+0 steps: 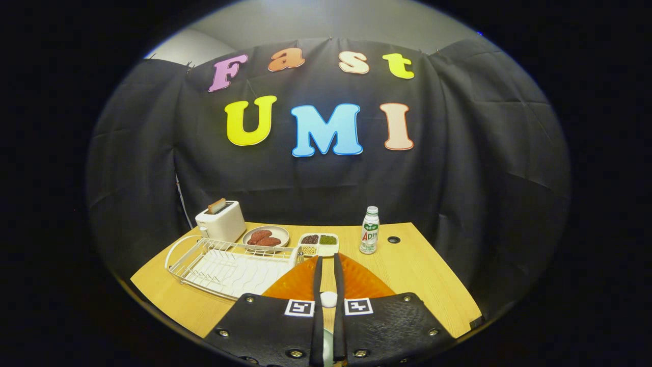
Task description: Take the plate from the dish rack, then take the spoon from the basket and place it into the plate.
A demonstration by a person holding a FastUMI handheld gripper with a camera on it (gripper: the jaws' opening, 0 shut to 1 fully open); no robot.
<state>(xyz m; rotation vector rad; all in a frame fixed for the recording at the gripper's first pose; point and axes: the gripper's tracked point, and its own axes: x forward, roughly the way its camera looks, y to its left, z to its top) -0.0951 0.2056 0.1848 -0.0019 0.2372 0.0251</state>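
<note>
The gripper point(326, 265) hangs above the wooden table point(423, 275) with its fingers drawn nearly together on a thin white-handled spoon point(328, 299), carried over the orange plate point(356, 280) directly beneath, apparently for the drop. The plate lies just beside the white dish rack point(224, 267), which stands empty. Beyond it are a toaster point(220, 221), a dish of food point(266, 237), a divided tray point(319, 244) and a bottle point(370, 231).

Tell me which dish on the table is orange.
The orange plate, just under the closed gripper fingers. The round plate and divided tray beyond are pale.
</note>
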